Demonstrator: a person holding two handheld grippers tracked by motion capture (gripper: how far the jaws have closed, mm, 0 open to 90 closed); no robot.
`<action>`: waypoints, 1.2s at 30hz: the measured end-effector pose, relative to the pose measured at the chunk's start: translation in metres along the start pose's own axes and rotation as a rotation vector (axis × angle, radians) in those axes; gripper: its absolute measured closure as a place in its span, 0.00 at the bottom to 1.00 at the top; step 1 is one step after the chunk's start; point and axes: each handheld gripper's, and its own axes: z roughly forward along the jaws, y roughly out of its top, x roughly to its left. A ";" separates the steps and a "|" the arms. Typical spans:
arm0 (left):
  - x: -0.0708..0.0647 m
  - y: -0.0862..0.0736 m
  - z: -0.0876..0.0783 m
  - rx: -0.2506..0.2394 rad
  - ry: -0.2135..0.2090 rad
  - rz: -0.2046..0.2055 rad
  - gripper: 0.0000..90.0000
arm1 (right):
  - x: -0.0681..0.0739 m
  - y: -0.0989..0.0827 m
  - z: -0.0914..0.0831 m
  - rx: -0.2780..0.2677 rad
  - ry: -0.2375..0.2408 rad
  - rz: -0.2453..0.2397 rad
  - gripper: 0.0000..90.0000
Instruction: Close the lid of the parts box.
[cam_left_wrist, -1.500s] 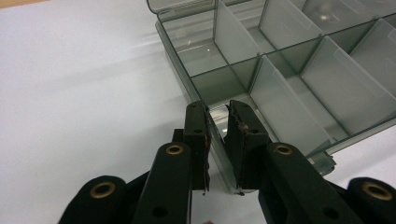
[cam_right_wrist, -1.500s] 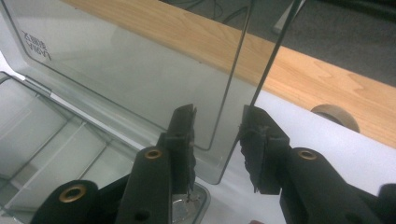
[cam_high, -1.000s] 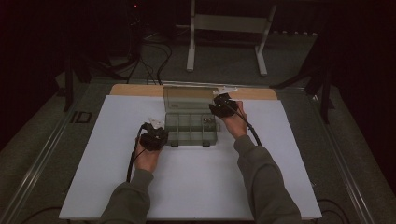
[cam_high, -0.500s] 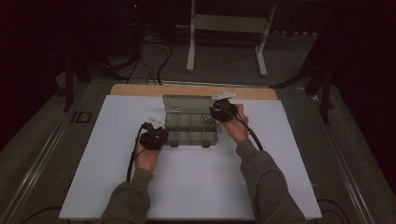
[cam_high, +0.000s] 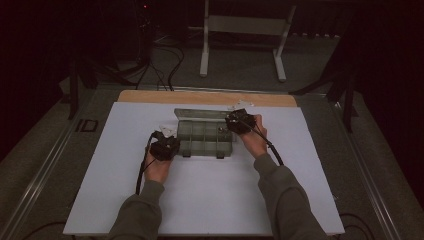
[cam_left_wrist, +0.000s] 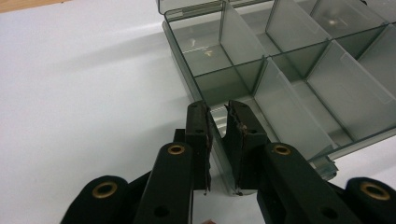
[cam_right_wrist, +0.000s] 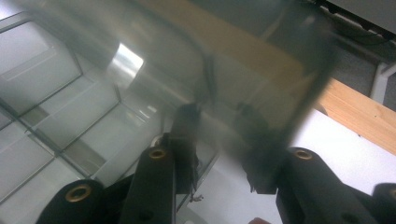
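The white worktop (cam_high: 210, 200) lies bare in front of the box (cam_high: 205, 137) and to both sides, giving wide room to pass. The box stands mid-worktop, its upright dividers (cam_left_wrist: 273, 70) splitting the inside into narrow compartments. The raised clear lid (cam_right_wrist: 224, 60) blocks the far side. The left hand-held gripper (cam_left_wrist: 218, 122) straddles the box's near left wall, while the right hand-held gripper (cam_high: 236, 121) crowds its far right corner.

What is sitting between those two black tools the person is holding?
In the high view, the clear compartment box lies between the left gripper and the right gripper, its lid open. The left gripper view shows its fingers clamped on the box's side wall.
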 end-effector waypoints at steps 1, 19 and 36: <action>0.000 0.000 0.000 -0.001 -0.001 -0.002 0.90 | 0.000 -0.001 0.000 0.000 0.002 0.000 0.75; 0.002 -0.001 0.001 -0.005 -0.015 -0.052 0.88 | 0.006 -0.002 -0.008 0.011 0.049 0.005 0.53; -0.001 -0.002 -0.001 -0.057 -0.097 -0.065 0.57 | -0.005 -0.023 -0.031 0.009 0.131 0.079 0.33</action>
